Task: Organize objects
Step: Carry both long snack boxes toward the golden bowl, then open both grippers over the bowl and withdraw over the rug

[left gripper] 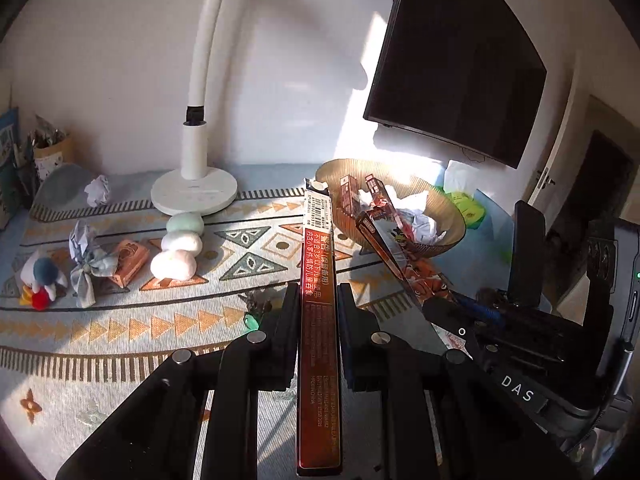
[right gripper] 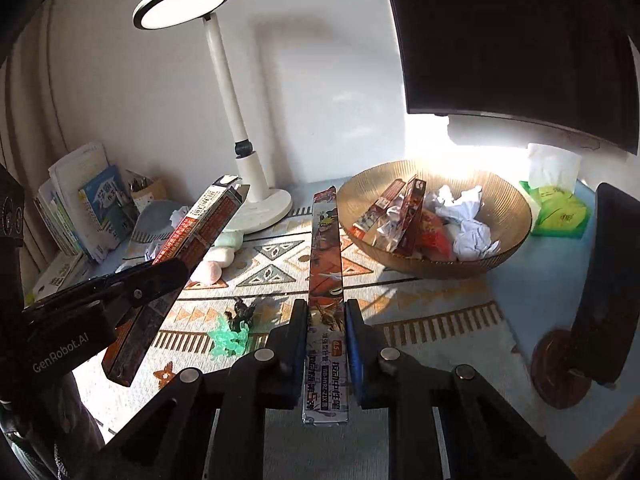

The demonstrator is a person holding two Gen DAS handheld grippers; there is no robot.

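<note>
A: What's the left gripper [left gripper: 319,308] got?

B: Its fingers are clenched on a long red box [left gripper: 318,320]. The box runs straight out between the two pads and past the fingertips, with a barcode label at the far end and printed text along its face. The near end sticks back behind the fingers toward the camera.

A: And the right gripper [right gripper: 326,320]?

B: It is grasping a second long box [right gripper: 325,280], with cartoon art on it. This box also lies lengthwise between the pads and reaches well beyond the tips. Both boxes are off the patterned mat [left gripper: 120,320].

A: Where are the two grippers relative to each other?

B: Side by side. From the right camera the left gripper's box crosses the left of the view at a slant. From the left camera the right gripper's box angles in from the right.

A: What's ahead of the fingers?

B: A ribbed amber bowl [right gripper: 508,200] ahead and to the right of the right gripper's tips. It holds similar boxes and crumpled paper. A white desk lamp [left gripper: 196,184] stands ahead and to the left of the left gripper's tips.

A: Anything under the fingers?

B: A small green figure [right gripper: 230,338] on the mat, just left of the right gripper's fingers. Three pastel dumpling-shaped toys [left gripper: 180,246] lie left of the left gripper's box.
</note>
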